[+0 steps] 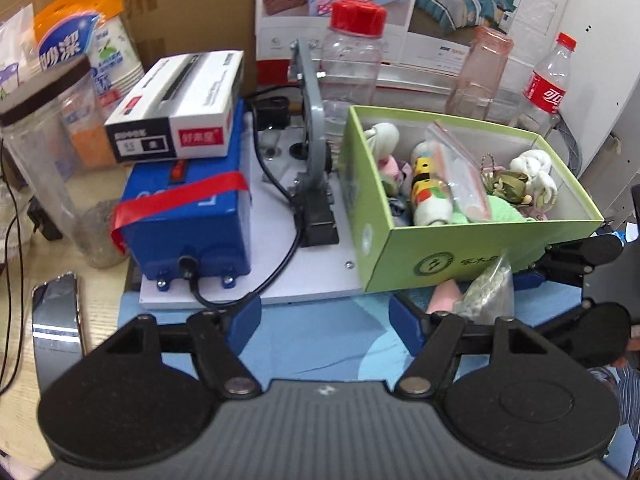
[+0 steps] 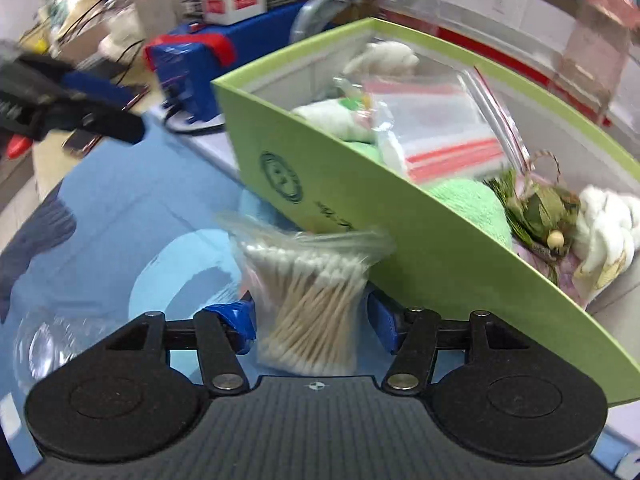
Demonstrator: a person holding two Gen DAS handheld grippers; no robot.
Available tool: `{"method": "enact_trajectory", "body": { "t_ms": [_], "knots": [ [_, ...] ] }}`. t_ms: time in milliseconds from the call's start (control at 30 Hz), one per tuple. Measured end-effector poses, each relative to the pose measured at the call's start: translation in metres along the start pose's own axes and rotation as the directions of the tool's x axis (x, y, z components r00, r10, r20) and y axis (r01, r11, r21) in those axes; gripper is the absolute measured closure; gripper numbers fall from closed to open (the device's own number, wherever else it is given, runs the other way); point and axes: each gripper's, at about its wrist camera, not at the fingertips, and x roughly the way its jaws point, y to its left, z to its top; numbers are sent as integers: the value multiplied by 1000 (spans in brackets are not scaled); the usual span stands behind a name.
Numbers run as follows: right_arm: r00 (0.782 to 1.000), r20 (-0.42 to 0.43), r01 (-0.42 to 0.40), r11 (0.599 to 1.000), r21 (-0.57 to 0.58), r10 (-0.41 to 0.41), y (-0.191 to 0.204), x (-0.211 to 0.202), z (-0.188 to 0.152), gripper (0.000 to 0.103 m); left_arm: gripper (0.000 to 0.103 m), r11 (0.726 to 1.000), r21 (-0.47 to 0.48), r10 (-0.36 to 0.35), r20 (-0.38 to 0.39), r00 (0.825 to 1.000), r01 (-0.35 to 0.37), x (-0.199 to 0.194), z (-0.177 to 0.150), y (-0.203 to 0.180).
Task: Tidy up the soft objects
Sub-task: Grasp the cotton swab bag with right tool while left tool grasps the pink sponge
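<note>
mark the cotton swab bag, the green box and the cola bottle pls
cotton swab bag (image 2: pixel 308 300): right wrist view, on the bundled sticks, between the gripper's fingers.
green box (image 1: pixel 472 248): left wrist view, on its front wall beside the printed logo.
cola bottle (image 1: pixel 546 94): left wrist view, on its red label.

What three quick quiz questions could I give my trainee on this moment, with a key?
1. True or false: the bag of cotton swabs already lies inside the green box.
2. Which gripper has the swab bag between its fingers: A the left gripper, B the right gripper?
3. Fill in: the black-and-white carton rests on top of the ____ machine.

Key: 1 false, it is outside, against the box's front wall. 2 B; the left one is open with nothing in it. 3 blue.
</note>
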Motion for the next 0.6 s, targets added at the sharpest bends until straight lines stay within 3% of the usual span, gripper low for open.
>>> {"method": "enact_trajectory", "body": {
  "t_ms": [67,133,267,433,500,600],
  "knots": [
    [1000,24,5,992,126,-8,-15,-4,-10,58,31,1000,14,-2,-10,1000,2,2,-1,-1],
    [996,57,53,970,239,-68,-31,-15,-29,58,31,1000,26,-11,-29,1000,12,9,0,-5],
    [981,84,133,915,381,-178,-57,-43,-71,57,30,993,63,-94,-96,991,100,29,2,-30],
    [968,147,133,912,387,-204,-59,-74,-94,56,29,973,102,-177,-234,956,205,73,13,-80],
    [967,147,139,915,378,-208,-61,-74,-99,56,29,975,117,-149,-289,946,189,94,15,-97],
    [974,129,133,928,347,-187,-59,-66,-105,55,29,976,168,-79,-305,949,136,113,14,-114]
  ]
}}
